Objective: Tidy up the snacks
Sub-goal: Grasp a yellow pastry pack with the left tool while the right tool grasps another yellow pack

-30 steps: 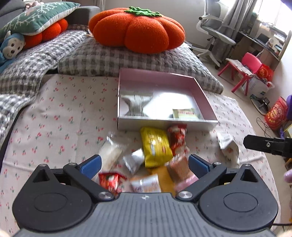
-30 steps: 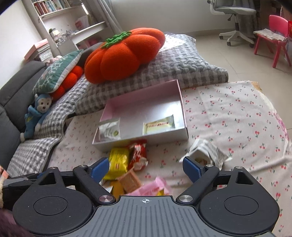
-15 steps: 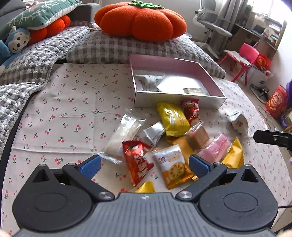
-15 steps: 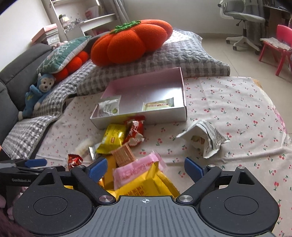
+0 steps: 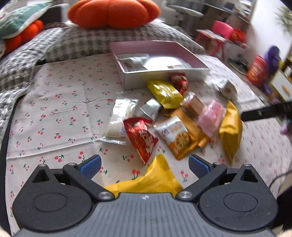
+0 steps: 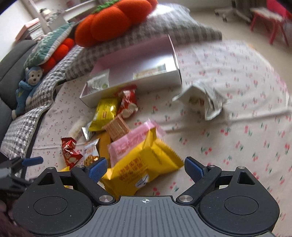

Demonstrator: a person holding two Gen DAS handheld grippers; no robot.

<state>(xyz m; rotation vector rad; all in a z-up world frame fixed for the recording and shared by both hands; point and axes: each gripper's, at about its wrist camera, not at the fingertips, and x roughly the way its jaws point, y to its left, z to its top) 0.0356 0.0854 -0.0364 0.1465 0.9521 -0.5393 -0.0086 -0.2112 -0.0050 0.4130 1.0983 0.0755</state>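
Note:
A heap of snack packets lies on the cherry-print cloth in front of a pink open box [image 5: 164, 77]. In the heap are a red packet [image 5: 142, 136], a cookie packet [image 5: 175, 134], a pink packet [image 5: 211, 116] and a brown wafer [image 5: 193, 105]. My left gripper [image 5: 144, 165] is open above the near edge of the heap, a yellow packet [image 5: 151, 179] lying under its jaws. My right gripper [image 6: 146, 166] is open over a large yellow packet [image 6: 144, 164], with the pink packet [image 6: 131, 142] just beyond. The box [image 6: 127, 87] holds a white-green sachet [image 6: 98, 83] and a cream bar [image 6: 149, 72].
A white-grey packet [image 6: 202, 102] lies apart, right of the box. Behind the box sit a grey checked pillow [image 5: 102, 38] and an orange pumpkin cushion [image 5: 113, 12]. A blue monkey toy [image 6: 27, 87] leans at the left. A pink chair [image 5: 219, 34] stands on the floor at the right.
Both grippers have sunk toward the heap and pulled back from the box. Yellow packets that were out of view now lie between each pair of jaws. Both stay open.

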